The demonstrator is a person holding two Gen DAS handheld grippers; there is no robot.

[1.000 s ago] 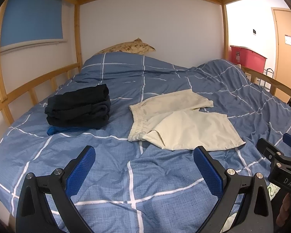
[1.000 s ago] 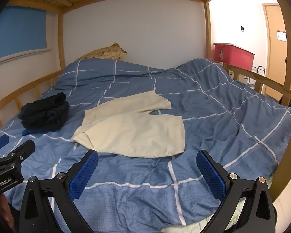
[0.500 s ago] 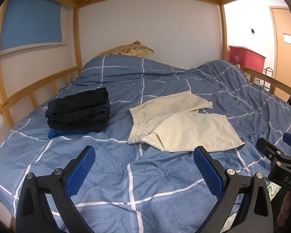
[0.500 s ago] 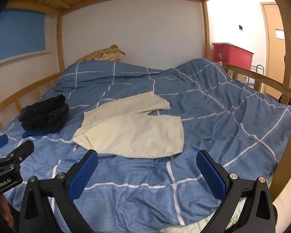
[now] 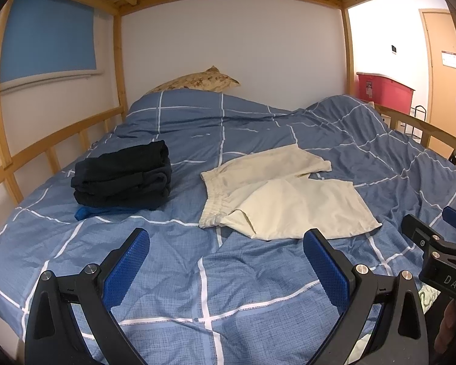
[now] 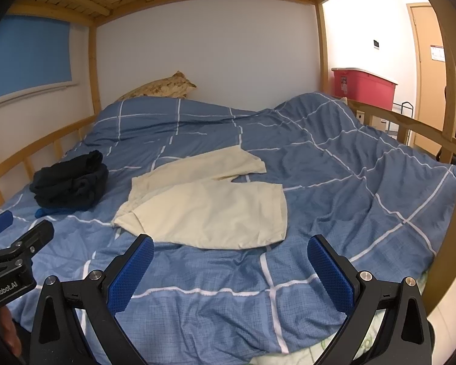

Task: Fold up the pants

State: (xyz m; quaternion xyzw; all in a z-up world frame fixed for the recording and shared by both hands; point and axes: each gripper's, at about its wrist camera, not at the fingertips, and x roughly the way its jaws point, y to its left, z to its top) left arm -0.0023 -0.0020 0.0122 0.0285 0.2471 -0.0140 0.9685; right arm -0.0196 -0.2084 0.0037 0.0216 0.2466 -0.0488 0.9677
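Both the left gripper (image 5: 226,261) and right gripper (image 6: 231,269), jaws spread and empty, hover short of cream pants (image 5: 284,196) lying at twelve o'clock on a rumpled duvet (image 5: 197,289), which a low pinch might snag.

One cream shorts (image 5: 284,196), one dark folded stack (image 5: 123,178), one pillow (image 5: 197,82).

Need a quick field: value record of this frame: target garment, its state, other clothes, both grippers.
target: cream shorts
state: spread flat on the blue checked duvet, unfolded, waistband toward the left
other clothes: folded dark stack left of the shorts, apart from them
left gripper: open, holds nothing, short of the shorts
right gripper: open, holds nothing, near the shorts' front hem
background: pillow, red bin
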